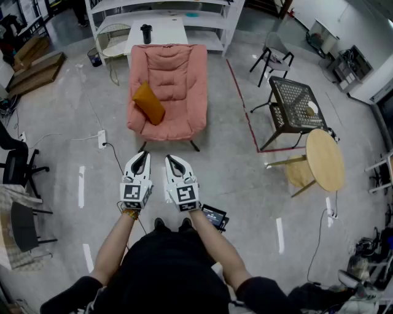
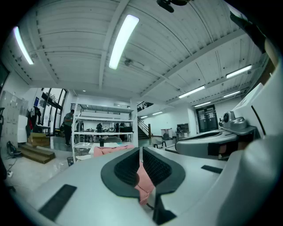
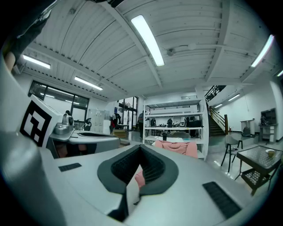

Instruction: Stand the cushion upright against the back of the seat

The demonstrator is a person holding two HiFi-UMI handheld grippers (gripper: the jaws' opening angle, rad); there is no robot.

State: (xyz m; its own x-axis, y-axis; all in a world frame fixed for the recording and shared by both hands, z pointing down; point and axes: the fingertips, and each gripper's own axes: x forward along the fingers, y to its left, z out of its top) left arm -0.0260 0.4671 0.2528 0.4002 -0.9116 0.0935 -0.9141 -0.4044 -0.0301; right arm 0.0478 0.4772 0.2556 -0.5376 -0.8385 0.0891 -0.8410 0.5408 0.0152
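Observation:
A pink padded armchair (image 1: pixel 173 86) stands on the concrete floor ahead of me. An orange cushion (image 1: pixel 149 103) lies tilted on the left of its seat, leaning toward the left armrest. My left gripper (image 1: pixel 141 156) and right gripper (image 1: pixel 172 160) are held side by side, level, short of the chair's front edge, both shut with nothing between the jaws. The armchair (image 2: pixel 110 150) shows beyond the shut left gripper (image 2: pixel 140 150) in its own view. Likewise the armchair (image 3: pixel 177 147) appears past the shut right gripper (image 3: pixel 140 148) in the right gripper view. The cushion is hidden in both gripper views.
White shelving (image 1: pixel 166 15) and a small white table (image 1: pixel 156 30) with a dark bottle (image 1: pixel 146 33) stand behind the chair. A black mesh table (image 1: pixel 293 104), a round wooden table (image 1: pixel 324 160) and a grey chair (image 1: pixel 274 54) are on the right. A floor cable (image 1: pixel 113 153) runs near the chair's left.

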